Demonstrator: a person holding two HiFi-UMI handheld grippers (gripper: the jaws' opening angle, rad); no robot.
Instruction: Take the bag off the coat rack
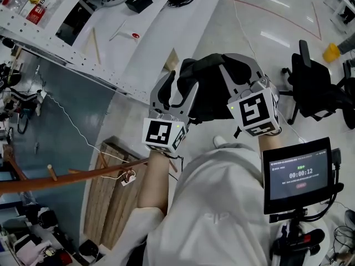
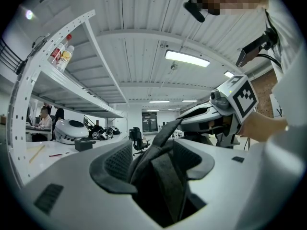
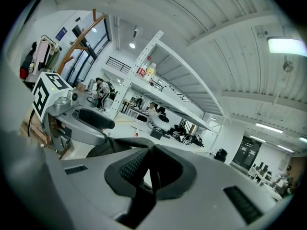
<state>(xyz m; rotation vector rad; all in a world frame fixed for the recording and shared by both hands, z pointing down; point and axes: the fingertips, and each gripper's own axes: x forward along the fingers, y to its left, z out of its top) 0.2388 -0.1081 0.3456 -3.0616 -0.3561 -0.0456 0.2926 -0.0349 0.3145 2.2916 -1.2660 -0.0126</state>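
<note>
Black bag (image 1: pixel 213 87). Left gripper (image 1: pixel 176 88) and right gripper (image 1: pixel 239 72) light grey with black pads, and 2 cubes of black-and-white square markers. Coat rack (image 1: pixel 72 176) reddish-brown wood. Shirt (image 1: pixel 216 215) white. Chair (image 1: pixel 313 87) black. Floor (image 1: pixel 260 21) pale grey.

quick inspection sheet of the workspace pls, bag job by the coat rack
surface: glossy pale floor, seen from above
job's things: black bag hangs apart from the wooden coat rack, held up between both grippers
clutter: bottles on the white shelving; wooden pallet beside the rack
grippers: left gripper and right gripper each shut on a strap of the bag
cables: thin white cable runs across the floor towards the rack
surroundings: office chair; timer screen on a stand
</note>
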